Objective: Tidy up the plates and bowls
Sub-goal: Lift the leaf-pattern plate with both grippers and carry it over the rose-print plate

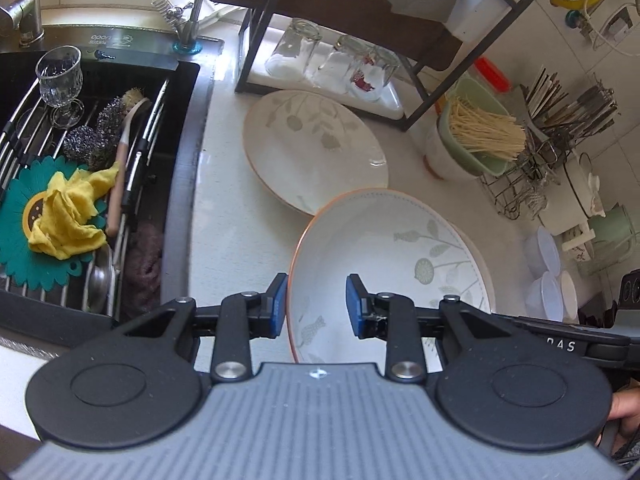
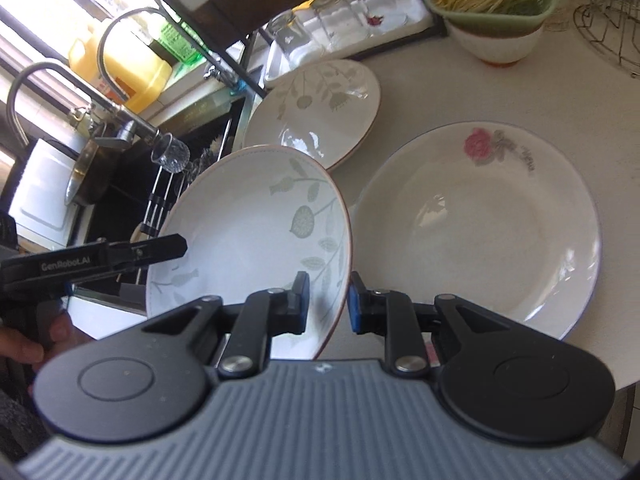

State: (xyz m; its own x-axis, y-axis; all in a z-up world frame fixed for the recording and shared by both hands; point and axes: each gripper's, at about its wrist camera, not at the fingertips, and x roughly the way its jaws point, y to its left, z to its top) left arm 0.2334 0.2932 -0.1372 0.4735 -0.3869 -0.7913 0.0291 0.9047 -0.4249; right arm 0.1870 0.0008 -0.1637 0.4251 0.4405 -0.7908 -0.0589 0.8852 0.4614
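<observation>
A white deep plate with a grey leaf pattern and orange rim [image 1: 400, 248] [image 2: 248, 216] hangs tilted above the counter, held from two sides. My left gripper [image 1: 318, 306] is shut on its left rim, one blue pad outside and one inside. My right gripper [image 2: 329, 304] is shut on the opposite rim. The left gripper's fingertip [image 2: 176, 246] shows at the plate's far edge in the right wrist view. A second leaf-pattern plate [image 1: 312, 148] [image 2: 320, 108] lies flat on the counter behind. A larger white plate with a pink rose [image 2: 480, 220] lies to the right.
The dark sink [image 1: 188, 184] at left holds a rack with a wine glass [image 1: 60, 76], scourers and a yellow cloth [image 1: 68, 216]. A black shelf frame [image 1: 256, 40] covers upturned glasses. A green basket of thin sticks [image 1: 480, 132] sits on a bowl beside a wire cutlery holder [image 1: 560, 128].
</observation>
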